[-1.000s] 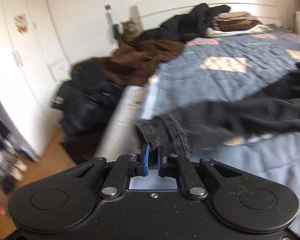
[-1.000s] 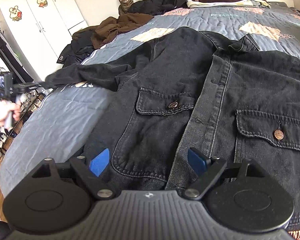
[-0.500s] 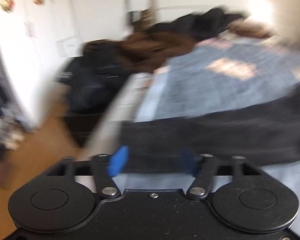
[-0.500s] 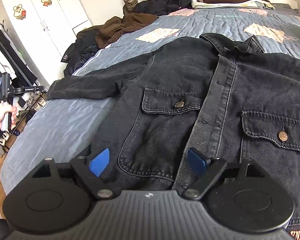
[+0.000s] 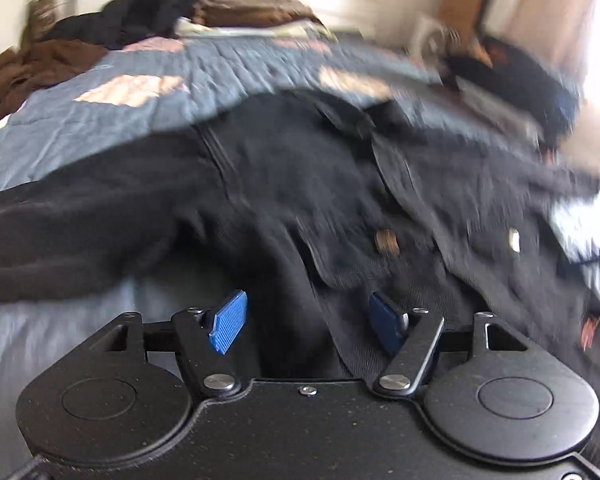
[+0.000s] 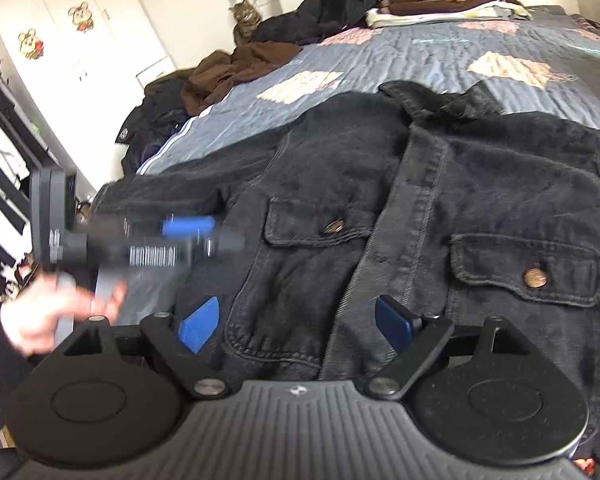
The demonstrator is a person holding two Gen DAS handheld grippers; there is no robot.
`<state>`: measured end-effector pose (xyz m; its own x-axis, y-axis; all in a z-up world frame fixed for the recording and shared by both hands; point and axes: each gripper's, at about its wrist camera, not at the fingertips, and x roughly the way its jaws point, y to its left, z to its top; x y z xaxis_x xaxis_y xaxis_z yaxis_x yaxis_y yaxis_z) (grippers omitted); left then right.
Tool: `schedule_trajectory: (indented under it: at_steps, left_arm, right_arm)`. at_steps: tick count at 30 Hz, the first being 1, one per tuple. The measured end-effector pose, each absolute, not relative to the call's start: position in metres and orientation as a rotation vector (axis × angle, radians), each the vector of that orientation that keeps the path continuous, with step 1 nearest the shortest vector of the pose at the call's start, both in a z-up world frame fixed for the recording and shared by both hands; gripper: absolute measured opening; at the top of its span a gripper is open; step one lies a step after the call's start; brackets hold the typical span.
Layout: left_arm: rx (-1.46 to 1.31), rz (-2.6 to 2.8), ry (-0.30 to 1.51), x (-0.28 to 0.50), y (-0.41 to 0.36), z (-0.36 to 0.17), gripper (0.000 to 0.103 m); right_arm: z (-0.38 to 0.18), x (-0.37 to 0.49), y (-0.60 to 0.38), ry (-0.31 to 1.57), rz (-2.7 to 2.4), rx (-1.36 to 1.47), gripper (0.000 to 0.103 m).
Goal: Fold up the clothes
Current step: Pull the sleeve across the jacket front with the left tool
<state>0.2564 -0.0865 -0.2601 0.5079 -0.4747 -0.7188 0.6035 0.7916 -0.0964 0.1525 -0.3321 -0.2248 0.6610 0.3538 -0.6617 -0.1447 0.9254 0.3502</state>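
Observation:
A black denim jacket (image 6: 480,184) lies front up on the blue quilt (image 6: 412,56), collar toward the headboard, its left sleeve (image 6: 160,192) stretched out flat to the left. In the blurred left wrist view the same jacket (image 5: 300,184) fills the middle. My left gripper (image 5: 308,322) is open above the jacket's lower left front, with nothing between its fingers. From the right wrist view, the left gripper (image 6: 188,232) hovers blurred by the sleeve, held by a hand (image 6: 56,312). My right gripper (image 6: 296,324) is open over the jacket's hem, empty.
A stack of folded clothes (image 6: 440,0) and a black garment heap (image 6: 352,4) sit near the headboard. A cat (image 6: 246,18) sits at the bed's far left corner beside brown clothes (image 6: 236,72). White wardrobes (image 6: 60,40) stand on the left.
My left gripper let go of the sleeve cuff, opened, and swung right over the jacket's front. The sleeve now lies flat on the bed. My right gripper stayed open and moved forward slightly.

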Motion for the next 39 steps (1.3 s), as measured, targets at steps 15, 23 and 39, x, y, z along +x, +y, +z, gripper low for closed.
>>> schedule_trajectory:
  at_steps: [15, 23, 39]
  left_arm:
    - [0.101, -0.514, 0.767, 0.215, -0.005, -0.238, 0.068]
    - [-0.569, -0.351, 0.715, 0.272, 0.1, -0.249, 0.066]
    - [-0.948, 0.081, 0.464, 0.348, 0.225, -0.306, 0.064]
  right_arm:
    - [-0.186, 0.137, -0.351, 0.693, 0.303, 0.345, 0.085]
    - [-0.184, 0.135, -0.335, 0.687, 0.321, 0.326, 0.085]
    - [-0.209, 0.149, -0.328, 0.743, 0.294, 0.307, 0.085]
